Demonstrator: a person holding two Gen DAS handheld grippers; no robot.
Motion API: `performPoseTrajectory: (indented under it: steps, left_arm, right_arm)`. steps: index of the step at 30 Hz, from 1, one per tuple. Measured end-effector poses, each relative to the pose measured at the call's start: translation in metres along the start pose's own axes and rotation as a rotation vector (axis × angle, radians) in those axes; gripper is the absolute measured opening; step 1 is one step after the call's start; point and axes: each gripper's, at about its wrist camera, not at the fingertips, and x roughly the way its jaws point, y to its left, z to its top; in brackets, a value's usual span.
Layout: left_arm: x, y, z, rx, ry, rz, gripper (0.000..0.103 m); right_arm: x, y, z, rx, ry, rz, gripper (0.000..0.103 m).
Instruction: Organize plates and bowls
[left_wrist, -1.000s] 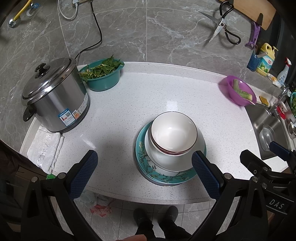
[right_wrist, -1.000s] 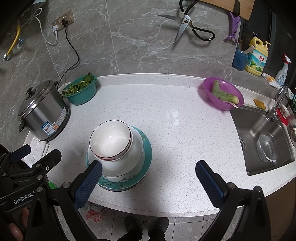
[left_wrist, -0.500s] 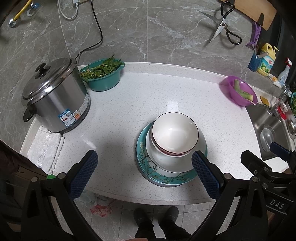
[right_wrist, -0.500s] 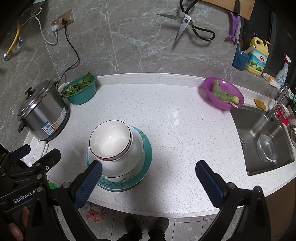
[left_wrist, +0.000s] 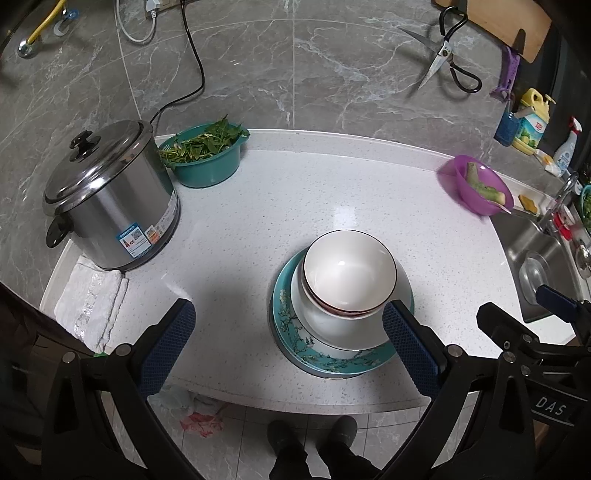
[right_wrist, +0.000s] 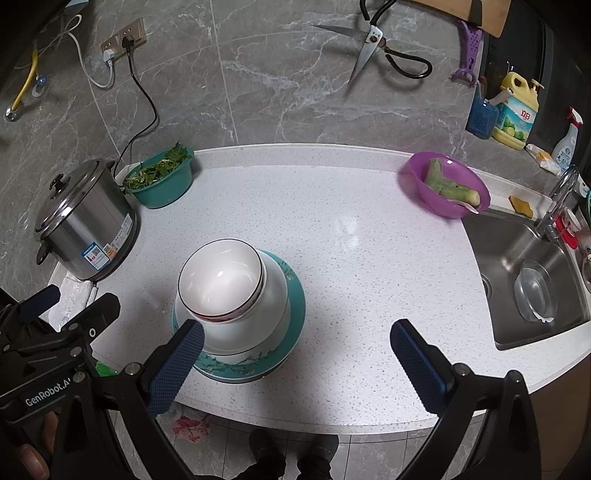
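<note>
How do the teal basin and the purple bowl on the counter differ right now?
The teal basin holds leafy greens; the purple bowl holds pale green vegetable pieces. The teal basin stands level at the back left beside the steel cooker; the purple bowl sits tilted at the back right, by the sink. Both are coloured, apparently plastic, holding vegetables, and apart from the stacked dishes.

The bowls (left_wrist: 349, 273) looked like glossy white ceramic, the plate (left_wrist: 295, 332) glazed teal. The countertop (left_wrist: 295, 192) was smooth speckled stone, the pot (left_wrist: 107, 199) brushed metal, the towel (left_wrist: 92, 299) soft cloth.
</note>
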Motion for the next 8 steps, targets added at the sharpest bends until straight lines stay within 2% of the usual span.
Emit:
performPoseTrajectory:
  steps: [8]
  left_arm:
    - [0.0008, -0.0008, 0.0007, -0.001, 0.004, -0.006, 0.103]
  right_arm:
    - [0.0036, -0.0022, 0.0016, -0.001, 0.007, 0.006, 0.103]
